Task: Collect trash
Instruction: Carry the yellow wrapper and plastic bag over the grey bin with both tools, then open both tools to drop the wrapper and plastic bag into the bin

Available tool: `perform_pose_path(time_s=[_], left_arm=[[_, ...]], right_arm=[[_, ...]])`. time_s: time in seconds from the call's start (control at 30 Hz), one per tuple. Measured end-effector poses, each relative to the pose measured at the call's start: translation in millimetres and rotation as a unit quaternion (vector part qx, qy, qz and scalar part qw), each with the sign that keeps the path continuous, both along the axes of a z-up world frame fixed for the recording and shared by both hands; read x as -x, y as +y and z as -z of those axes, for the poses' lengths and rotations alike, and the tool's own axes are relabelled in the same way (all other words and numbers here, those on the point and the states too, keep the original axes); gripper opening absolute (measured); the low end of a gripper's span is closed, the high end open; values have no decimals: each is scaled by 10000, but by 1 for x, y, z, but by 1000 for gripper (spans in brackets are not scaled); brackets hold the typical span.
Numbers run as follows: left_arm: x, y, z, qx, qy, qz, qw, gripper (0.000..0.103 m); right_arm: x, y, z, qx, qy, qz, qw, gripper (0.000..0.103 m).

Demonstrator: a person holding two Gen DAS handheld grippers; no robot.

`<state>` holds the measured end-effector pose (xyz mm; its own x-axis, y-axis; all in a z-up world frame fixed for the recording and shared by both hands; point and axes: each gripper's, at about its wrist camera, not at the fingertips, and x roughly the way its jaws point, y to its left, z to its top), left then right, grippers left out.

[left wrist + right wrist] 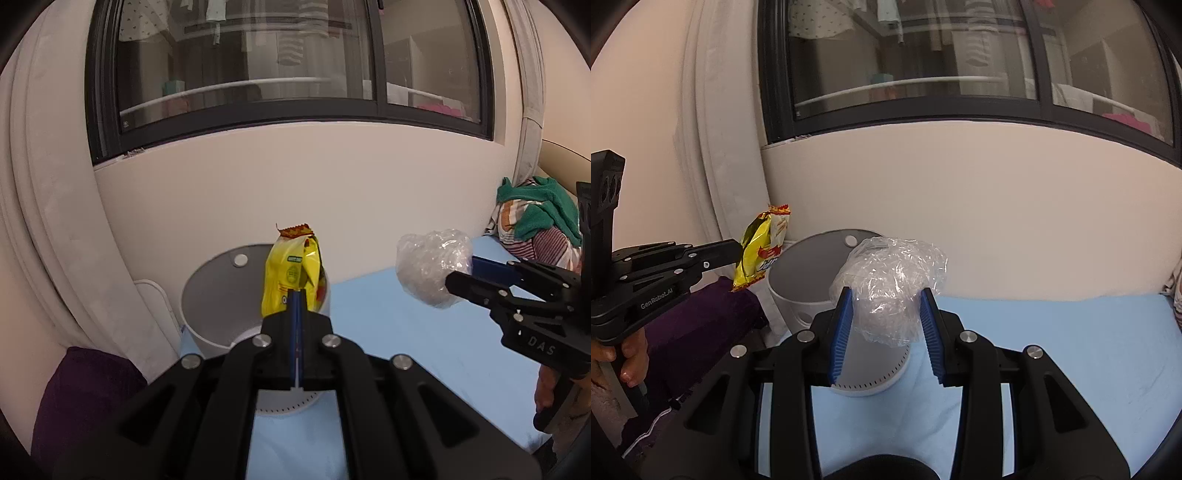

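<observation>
- The left tongs (297, 295) are clamped tight on the lower edge of a yellow snack wrapper (291, 271); their black fingers cover the wrapper's bottom in the left wrist view, and its small print is too blurred to read.
- The wrapper stands nearly upright, long axis vertical, its crimped red-brown end pointing up, held in the air in front of a white bin (225, 295).
- The bin's grey lid is tipped open against the wall; the tongs hide most of its opening, so what lies inside cannot be made out.
- The right tongs (886, 314) grip a crumpled ball of clear plastic film (890, 280) between blue pads, jaws part-way apart; the ball bulges above the fingertips and has no clear long axis.
- The ball hangs above the light blue bed (1052, 350), just right of the bin.
- At the frame's left edge, a hand (628, 354) on the left handle is cut off.
- A pile of clothes (535, 225), partly cropped, sits at the bed's far right.
</observation>
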<state>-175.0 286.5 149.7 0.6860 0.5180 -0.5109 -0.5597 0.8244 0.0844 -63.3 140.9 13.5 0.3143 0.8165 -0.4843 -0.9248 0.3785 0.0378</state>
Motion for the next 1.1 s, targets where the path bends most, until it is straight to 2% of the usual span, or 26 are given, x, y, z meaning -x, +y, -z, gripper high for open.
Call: perform_pose_path(time_s=[0.17,0.43,0.83,1.03,1.07,1.1], left_arm=[[5,32,-20,-142,-75,-200,9997,0],[13,67,-29,-44,-69,-314,9995,0],[12,104,-13,449,41,-397,9982,1],[6,115,-6,527,64,-362,9979,1],[4,116,-5,518,89,-325,9981,1],[1,116,-4,504,131,-293,9982,1]], right_arm=[[10,42,-20,-6,-193,-363,9992,35],[19,93,-37,65,-301,-699,9971,35],[15,139,-43,242,-298,-772,9963,35],[14,154,-38,354,-305,-729,9962,36],[13,156,-37,370,-297,-705,9964,36],[12,157,-36,378,-272,-684,9966,43]])
